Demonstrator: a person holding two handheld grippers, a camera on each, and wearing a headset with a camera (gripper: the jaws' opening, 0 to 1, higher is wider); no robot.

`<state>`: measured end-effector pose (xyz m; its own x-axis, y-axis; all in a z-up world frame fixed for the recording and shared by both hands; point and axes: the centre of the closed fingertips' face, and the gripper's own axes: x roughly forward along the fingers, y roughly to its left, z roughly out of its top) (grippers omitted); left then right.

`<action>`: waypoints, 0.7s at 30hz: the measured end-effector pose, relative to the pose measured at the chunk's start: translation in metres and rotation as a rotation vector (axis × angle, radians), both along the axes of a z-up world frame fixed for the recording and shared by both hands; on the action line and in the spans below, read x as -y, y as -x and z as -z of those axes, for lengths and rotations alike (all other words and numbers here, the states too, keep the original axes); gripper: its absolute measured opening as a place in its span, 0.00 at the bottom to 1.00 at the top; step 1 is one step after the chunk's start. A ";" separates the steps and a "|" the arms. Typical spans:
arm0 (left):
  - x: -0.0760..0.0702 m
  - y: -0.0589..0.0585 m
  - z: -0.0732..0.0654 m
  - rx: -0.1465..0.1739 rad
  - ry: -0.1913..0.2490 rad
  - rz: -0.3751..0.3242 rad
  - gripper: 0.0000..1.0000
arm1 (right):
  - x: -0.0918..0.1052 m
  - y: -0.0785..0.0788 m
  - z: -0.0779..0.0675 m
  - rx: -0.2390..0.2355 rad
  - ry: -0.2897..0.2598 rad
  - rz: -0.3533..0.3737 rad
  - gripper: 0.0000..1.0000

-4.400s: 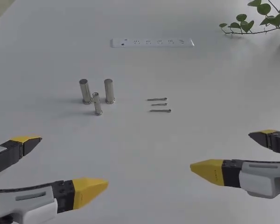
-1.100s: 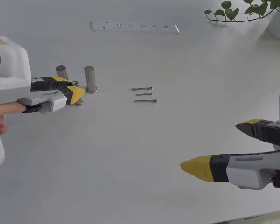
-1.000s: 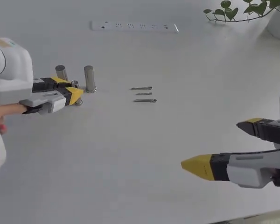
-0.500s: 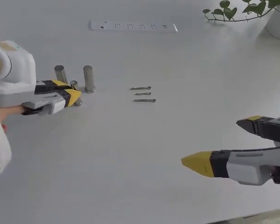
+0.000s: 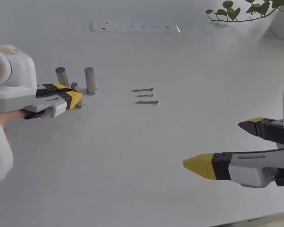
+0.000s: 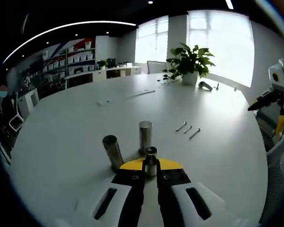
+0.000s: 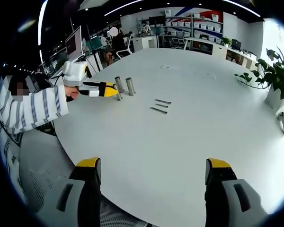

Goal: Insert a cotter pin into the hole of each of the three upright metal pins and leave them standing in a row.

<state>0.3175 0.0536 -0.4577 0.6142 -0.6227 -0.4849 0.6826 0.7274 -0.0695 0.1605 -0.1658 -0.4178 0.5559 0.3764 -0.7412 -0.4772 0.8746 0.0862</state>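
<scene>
Left tongs (image 6: pixel 150 166) clamping slim steel pin (image 6: pixel 150 155), right tongs (image 7: pixel 153 164) spread

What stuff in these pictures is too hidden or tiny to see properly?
- Small pin: lower half hidden between the left tool's yellow tips, left gripper view.
- Tall pins: any holes too small to see, head view.
- Cotter pins: too tiny to tell their ends, head view.
- Right tool: body cut off by the right edge, head view.

No text, brand, number or sign can be read anywhere on the white surface (image 5: pixel 132 156). The faint marks on the power strip (image 5: pixel 135 27) at the surface's far edge are too small to make out.
</scene>
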 end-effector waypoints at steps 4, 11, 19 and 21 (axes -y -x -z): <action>0.000 0.004 -0.008 0.020 0.005 0.017 0.05 | 0.000 -0.001 -0.001 0.003 -0.001 0.000 0.90; 0.008 0.019 -0.024 0.061 0.013 0.102 0.05 | -0.003 0.000 -0.002 0.010 -0.009 -0.005 0.90; 0.027 0.047 -0.032 0.078 -0.001 0.220 0.05 | -0.004 0.002 -0.003 0.014 -0.016 -0.011 0.90; 0.030 0.052 -0.032 0.082 -0.005 0.237 0.05 | -0.004 0.003 -0.004 0.015 -0.019 -0.011 0.90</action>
<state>0.2657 0.0237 -0.4259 0.4888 -0.7514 -0.4433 0.8373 0.5468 -0.0036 0.1577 -0.1615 -0.4140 0.5628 0.3966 -0.7252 -0.4879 0.8676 0.0958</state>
